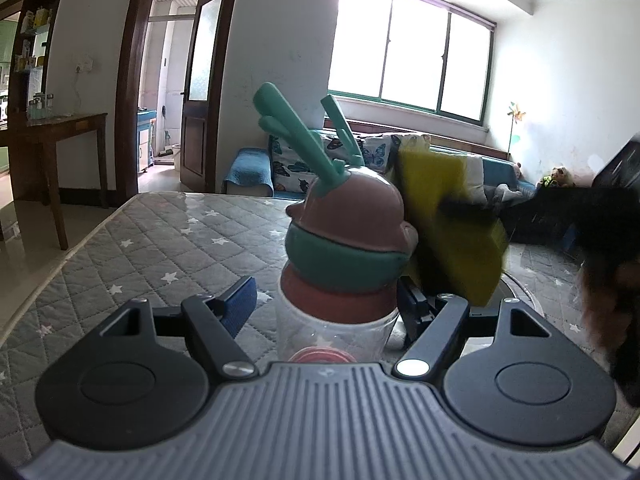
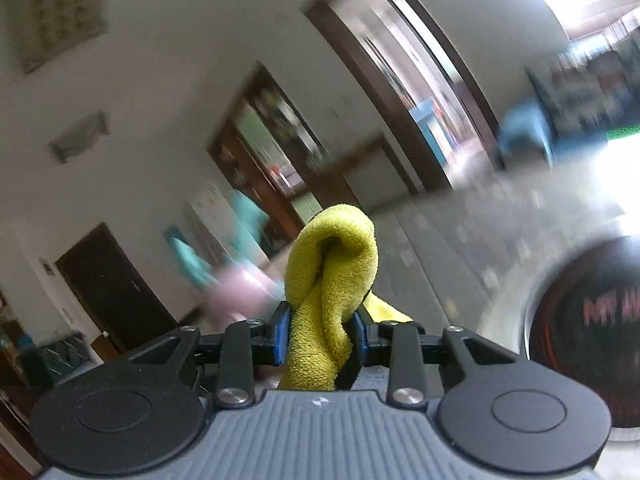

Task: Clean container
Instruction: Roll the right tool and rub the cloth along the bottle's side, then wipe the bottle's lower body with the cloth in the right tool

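Your left tool (image 1: 326,312) holds a clear plastic bottle (image 1: 334,336) upright between its two fingers. The blue pad of the left-hand finger (image 1: 239,307) looks slightly off the bottle's wall, and the right-hand finger is mostly hidden behind the bottle, so you cannot tell how firmly it is gripped. The bottle has a brown domed lid (image 1: 352,216) with a teal band and two teal antlers (image 1: 298,132) rising from the top.

A yellow cloth (image 1: 452,228) is pressed against the right side of the lid, tilted and slightly blurred. At the far right edge of the left wrist view, a dark blurred shape is your right tool, too smeared to make out.

In the right wrist view, your right tool (image 2: 320,336) is closed tight on the yellow cloth, which bunches into a folded loop above the blue finger pads. The bottle shows just left of the cloth as a pink and teal blur. Everything else in this view is streaked with motion blur.

Beneath both tools lies a desk covered in grey quilted fabric (image 1: 168,248) printed with white stars. A round dark object (image 2: 588,332) sits on it at the right.
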Demonstrator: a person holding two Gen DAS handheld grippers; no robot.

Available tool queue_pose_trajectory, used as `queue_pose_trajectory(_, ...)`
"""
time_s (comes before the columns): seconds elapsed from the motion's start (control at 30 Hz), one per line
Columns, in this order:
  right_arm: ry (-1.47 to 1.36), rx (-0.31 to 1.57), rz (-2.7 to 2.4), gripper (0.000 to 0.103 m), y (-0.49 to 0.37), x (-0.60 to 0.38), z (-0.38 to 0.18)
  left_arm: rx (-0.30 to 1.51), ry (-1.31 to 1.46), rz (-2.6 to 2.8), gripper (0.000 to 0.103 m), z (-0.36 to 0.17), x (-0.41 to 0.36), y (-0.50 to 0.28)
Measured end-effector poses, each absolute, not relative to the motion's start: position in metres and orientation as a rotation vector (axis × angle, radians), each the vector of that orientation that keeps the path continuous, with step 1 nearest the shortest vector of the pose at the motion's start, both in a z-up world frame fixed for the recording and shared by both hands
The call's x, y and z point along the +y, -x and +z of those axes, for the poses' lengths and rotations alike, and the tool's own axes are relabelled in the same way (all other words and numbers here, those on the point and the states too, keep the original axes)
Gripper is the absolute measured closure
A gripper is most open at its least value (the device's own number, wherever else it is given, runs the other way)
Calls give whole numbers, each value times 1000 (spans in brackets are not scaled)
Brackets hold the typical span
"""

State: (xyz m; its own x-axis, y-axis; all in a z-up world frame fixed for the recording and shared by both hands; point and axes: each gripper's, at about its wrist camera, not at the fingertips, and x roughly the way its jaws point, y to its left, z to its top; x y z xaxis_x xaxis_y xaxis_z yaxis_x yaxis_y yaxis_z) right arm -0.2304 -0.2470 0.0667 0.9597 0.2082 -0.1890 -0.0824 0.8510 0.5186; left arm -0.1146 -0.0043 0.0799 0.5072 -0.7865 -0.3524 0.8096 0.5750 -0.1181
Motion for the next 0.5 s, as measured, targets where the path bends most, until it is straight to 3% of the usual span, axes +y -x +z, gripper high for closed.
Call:
queue_pose_trajectory(0.23,-286,59,213,72,240,-192,129,401,-51,-948,28,75,7,116)
queue_pose_trajectory(0.5,-218,158,212,72,221,-159,115,400,-39,-923,28,72,28,118)
